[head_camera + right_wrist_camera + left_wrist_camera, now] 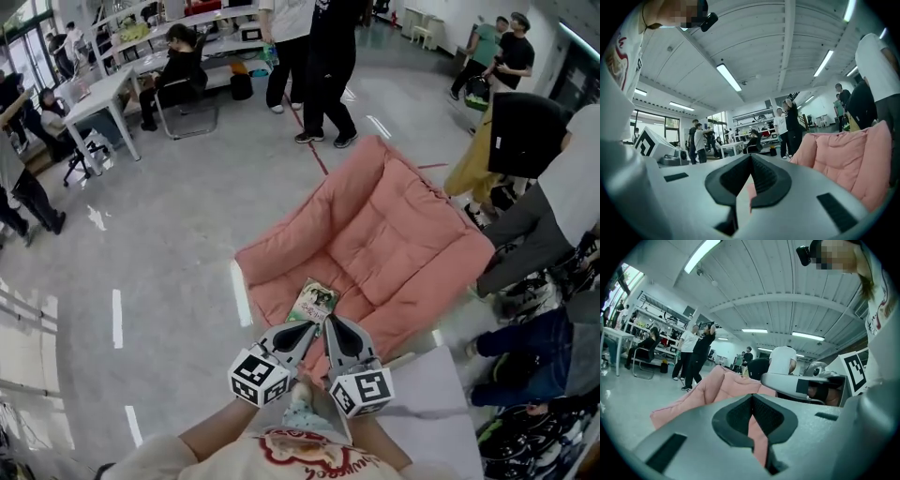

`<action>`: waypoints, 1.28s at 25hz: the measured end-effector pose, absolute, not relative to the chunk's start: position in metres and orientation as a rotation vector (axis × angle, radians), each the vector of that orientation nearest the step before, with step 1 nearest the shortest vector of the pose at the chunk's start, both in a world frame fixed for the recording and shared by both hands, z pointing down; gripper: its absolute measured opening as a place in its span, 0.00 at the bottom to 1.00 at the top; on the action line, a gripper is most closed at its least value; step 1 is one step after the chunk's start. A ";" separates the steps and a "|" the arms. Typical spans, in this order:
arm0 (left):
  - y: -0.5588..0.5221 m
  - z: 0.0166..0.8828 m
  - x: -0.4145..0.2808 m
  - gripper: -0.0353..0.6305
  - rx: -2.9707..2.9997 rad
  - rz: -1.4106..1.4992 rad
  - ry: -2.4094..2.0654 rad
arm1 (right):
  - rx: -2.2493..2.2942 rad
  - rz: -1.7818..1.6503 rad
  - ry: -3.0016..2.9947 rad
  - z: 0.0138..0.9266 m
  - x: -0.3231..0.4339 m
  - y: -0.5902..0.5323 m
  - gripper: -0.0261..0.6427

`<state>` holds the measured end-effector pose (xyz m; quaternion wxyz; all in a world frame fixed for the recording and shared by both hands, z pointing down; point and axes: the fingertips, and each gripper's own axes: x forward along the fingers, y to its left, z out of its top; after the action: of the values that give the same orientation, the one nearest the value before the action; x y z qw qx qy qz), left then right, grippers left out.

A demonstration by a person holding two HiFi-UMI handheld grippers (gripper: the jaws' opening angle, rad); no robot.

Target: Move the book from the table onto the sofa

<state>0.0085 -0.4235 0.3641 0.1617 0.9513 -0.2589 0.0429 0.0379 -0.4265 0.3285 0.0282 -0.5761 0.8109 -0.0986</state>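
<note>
Book point(313, 302) lies flat on the seat of the pink sofa point(394, 225), close to its front edge. Your left gripper point(308, 329) and right gripper point(331, 324) hover side by side just short of that edge, tips toward the book. Both have their jaws pressed together with nothing between them. The white surface point(427, 386) sits by the sofa's front corner.

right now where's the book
In the head view the book lies on the seat of the pink sofa, near its front edge, just beyond the tips of the left gripper and the right gripper.
</note>
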 end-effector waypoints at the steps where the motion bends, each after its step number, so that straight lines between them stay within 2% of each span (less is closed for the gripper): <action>1: -0.416 0.361 0.002 0.06 2.723 0.112 -0.736 | -1.782 -0.296 2.499 0.326 0.032 -0.418 0.04; 16: -0.245 0.329 -0.155 0.06 2.806 0.047 -0.613 | -1.956 -0.189 2.326 0.296 -0.120 -0.231 0.04; 32: -0.149 0.305 -0.172 0.06 2.844 -0.007 -0.507 | -2.000 -0.104 2.285 0.270 -0.148 -0.128 0.04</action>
<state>-0.1716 -0.1488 0.3051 0.1263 0.9766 -0.1740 -0.0025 -0.1475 -0.1278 0.2696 0.0515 -0.6573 0.7511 -0.0343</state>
